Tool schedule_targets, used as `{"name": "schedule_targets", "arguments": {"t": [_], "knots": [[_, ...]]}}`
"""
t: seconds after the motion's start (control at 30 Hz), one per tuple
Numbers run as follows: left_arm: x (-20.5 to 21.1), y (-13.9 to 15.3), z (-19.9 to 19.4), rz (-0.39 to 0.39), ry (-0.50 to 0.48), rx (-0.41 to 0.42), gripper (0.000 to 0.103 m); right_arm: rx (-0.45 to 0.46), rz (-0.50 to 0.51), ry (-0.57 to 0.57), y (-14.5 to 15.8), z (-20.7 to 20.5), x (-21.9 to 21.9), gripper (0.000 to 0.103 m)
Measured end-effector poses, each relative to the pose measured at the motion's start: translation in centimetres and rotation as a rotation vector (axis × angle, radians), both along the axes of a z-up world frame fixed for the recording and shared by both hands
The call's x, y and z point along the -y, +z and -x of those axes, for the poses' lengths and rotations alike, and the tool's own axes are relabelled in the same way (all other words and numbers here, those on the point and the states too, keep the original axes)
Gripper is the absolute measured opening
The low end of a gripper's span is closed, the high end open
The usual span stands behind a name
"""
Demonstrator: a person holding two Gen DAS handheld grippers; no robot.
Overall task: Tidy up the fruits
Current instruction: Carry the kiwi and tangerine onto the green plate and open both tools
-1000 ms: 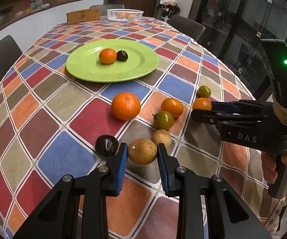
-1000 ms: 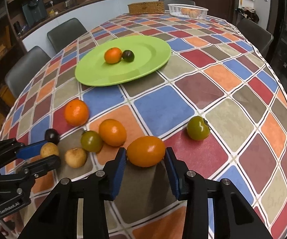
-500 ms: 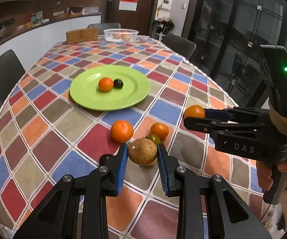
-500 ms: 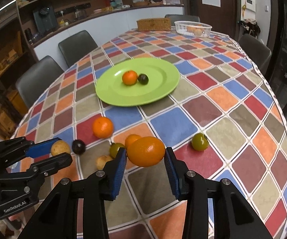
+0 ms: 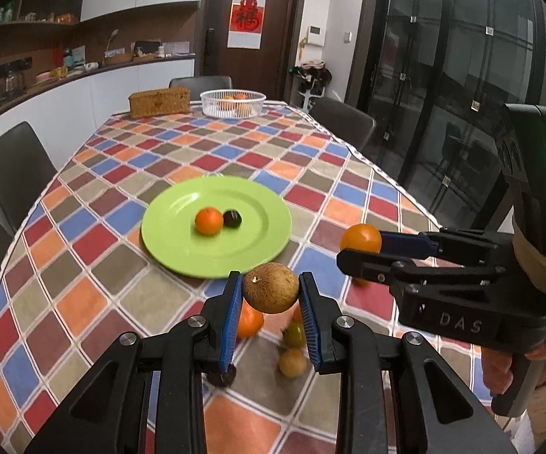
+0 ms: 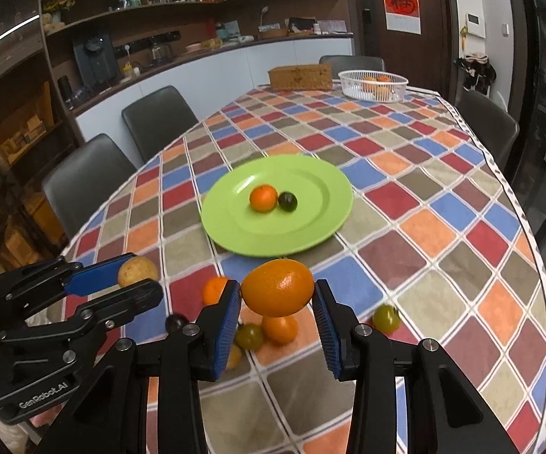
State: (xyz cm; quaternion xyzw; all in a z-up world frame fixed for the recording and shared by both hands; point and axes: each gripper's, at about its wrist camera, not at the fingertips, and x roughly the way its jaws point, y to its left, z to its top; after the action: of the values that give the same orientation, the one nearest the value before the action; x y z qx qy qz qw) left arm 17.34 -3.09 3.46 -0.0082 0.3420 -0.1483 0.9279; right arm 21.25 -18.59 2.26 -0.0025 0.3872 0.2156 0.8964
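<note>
Left gripper (image 5: 271, 295) clamped on a brown, russet-skinned round fruit (image 5: 271, 293), held clear above the checked tablecloth (image 5: 95, 302); right gripper (image 6: 277, 299) clamped on an orange oval fruit (image 6: 277, 292), likewise lifted off the cloth. Both fruits on the near side of the lime-green plate (image 6: 311, 227), which sits at mid-table.

Counted on the plate: two fruits, one small orange (image 6: 263, 198) and one dark round fruit (image 6: 287, 201), touching side by side.

Counted loose on the cloth below the grippers, in the right wrist view: six, partly hidden. One orange (image 6: 212, 289) left of the blue pads, cut off by a finger; one orange (image 6: 280, 328) under the held fruit; one green tomato (image 6: 249, 336) against it; one green-yellow tomato (image 6: 386, 317) apart to the right; one dark fruit (image 6: 176, 321) near left; one yellowish fruit (image 6: 234, 355), mostly masked by the finger, kind unclear.

Far end of table: one white basket (image 6: 373, 83) with orange fruit inside, number unreadable, beside one woven box (image 6: 299, 76). Hand (image 5: 500, 370) on the right gripper's handle, cut off at frame edge.
</note>
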Motion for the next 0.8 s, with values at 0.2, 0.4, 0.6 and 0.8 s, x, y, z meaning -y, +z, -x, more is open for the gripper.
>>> {"name": "schedule_targets", "arguments": {"t": [0.2, 0.4, 0.6, 0.8], "knots": [[-0.3, 0.7, -2.1, -0.015, 0.006, 0.016, 0.030, 0.008, -0.005, 0.017, 0.7, -1.9, -0.8, 0.040], [-1.2, 0.6, -4.4, -0.016, 0.022, 0.005, 0.030, -0.021, -0.004, 0.017, 0.4, -4.6, -1.4, 0.040], [-2.3, 0.0, -7.0, 0.009, 0.045, -0.021, 0.030, -0.032, 0.001, 0.011, 0.2, -7.3, -2.2, 0.040], [-3.3, -1.2, -9.3, 0.008, 0.066, -0.051, 0.030, -0.050, 0.017, 0.013, -0.6, -9.7, -3.1, 0.040]]}}
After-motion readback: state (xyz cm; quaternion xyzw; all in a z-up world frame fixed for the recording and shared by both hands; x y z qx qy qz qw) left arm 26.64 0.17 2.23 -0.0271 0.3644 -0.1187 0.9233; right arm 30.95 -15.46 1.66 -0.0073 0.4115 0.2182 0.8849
